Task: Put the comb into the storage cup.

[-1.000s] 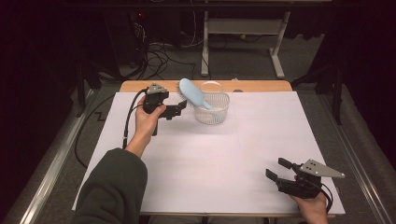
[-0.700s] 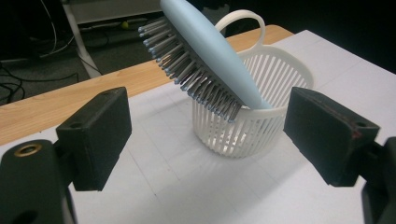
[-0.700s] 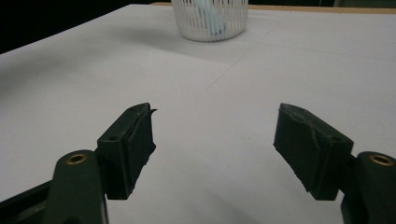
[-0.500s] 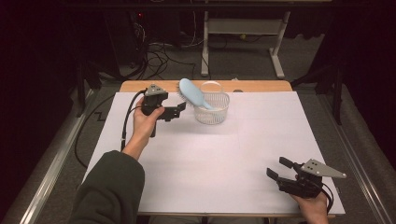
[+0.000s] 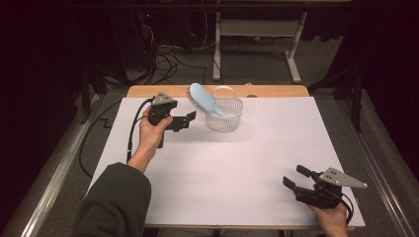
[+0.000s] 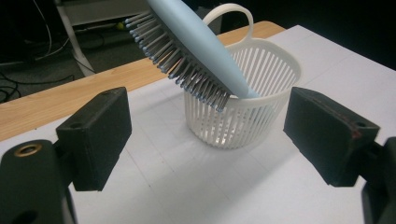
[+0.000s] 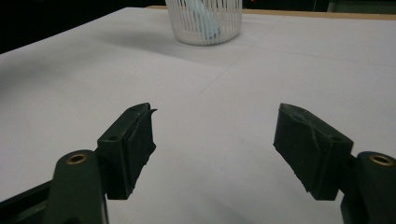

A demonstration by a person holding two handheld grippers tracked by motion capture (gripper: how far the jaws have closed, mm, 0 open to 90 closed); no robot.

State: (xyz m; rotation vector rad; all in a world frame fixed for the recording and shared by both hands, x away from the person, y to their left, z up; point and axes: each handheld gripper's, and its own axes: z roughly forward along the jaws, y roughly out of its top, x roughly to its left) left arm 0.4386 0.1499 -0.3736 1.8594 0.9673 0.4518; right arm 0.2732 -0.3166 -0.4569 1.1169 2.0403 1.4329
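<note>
A light blue hairbrush [image 5: 203, 98] [image 6: 196, 44] stands tilted in a white slotted basket [image 5: 225, 118] [image 6: 247, 107] at the back middle of the table. Its handle end is down inside and its bristled head leans out to the left. My left gripper [image 5: 190, 120] [image 6: 208, 128] is open just left of the basket, level, with nothing between its pads. At the table's front right, my right gripper [image 5: 295, 176] [image 7: 215, 149] is open and low over the white sheet, pointing toward the basket [image 7: 205, 18], far from it.
A white sheet [image 5: 237, 168] covers most of the table, with a bare wooden strip [image 5: 276, 91] at the far edge. Beyond it are a dark floor, cables [image 5: 168, 54] and a white stand's legs [image 5: 257, 34].
My left gripper has drawn back slightly to the left, away from the basket. The brush, the basket and my right gripper stay as they were.
</note>
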